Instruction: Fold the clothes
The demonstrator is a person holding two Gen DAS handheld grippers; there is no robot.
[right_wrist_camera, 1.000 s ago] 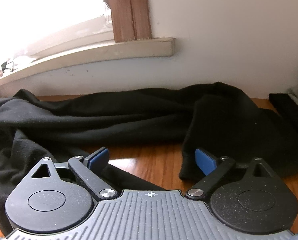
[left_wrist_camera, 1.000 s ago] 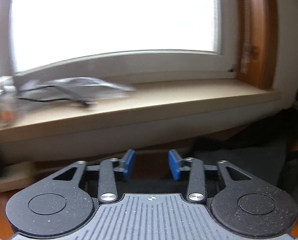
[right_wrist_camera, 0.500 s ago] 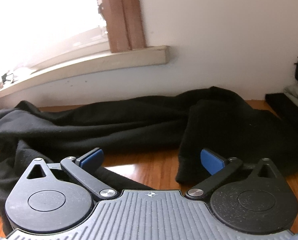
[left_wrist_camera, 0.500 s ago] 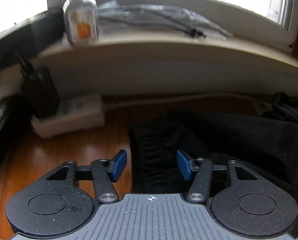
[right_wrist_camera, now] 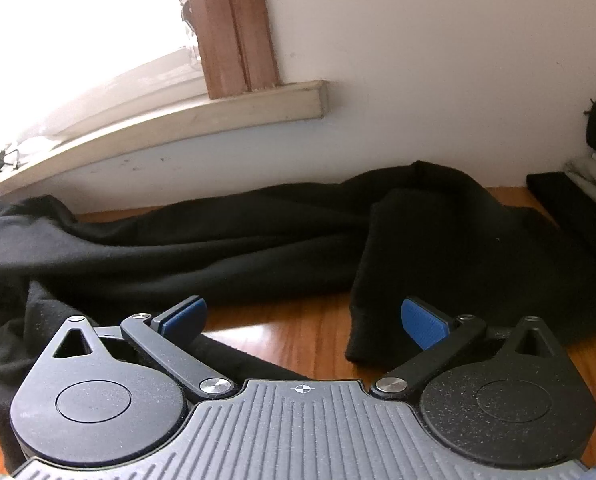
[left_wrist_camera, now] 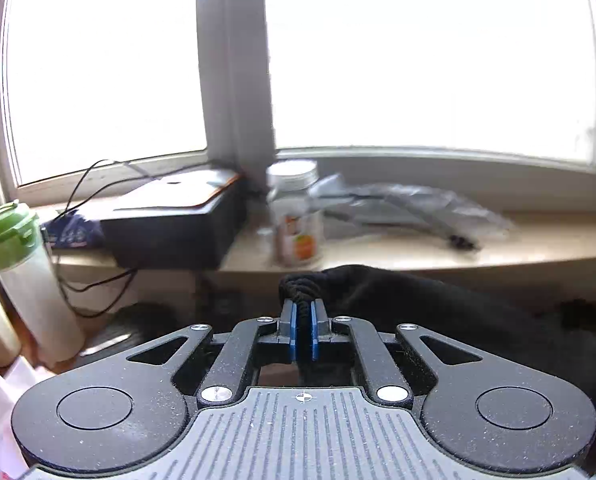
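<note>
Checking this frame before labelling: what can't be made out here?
- Left wrist view: window is blown out white, nothing outside shows; jar label is blurred.
- Left wrist view: the left tool hides the black garment beneath it.
- Right wrist view: folded clothes are cut off by the right edge.

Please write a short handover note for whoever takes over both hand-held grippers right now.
Left hand-held gripper: its jaws have just been closing and now pinch the ribbed edge of the black garment, lifted in front of the windowsill.
Right hand-held gripper: wide open, holding nothing, hovering over the wooden table between two parts of the garment.
Done: one edge gripped. No fold is visible yet; most of the garment lies rumpled along the wall.
Left: grip a second edge with the right, spread it flat, fold.
</note>
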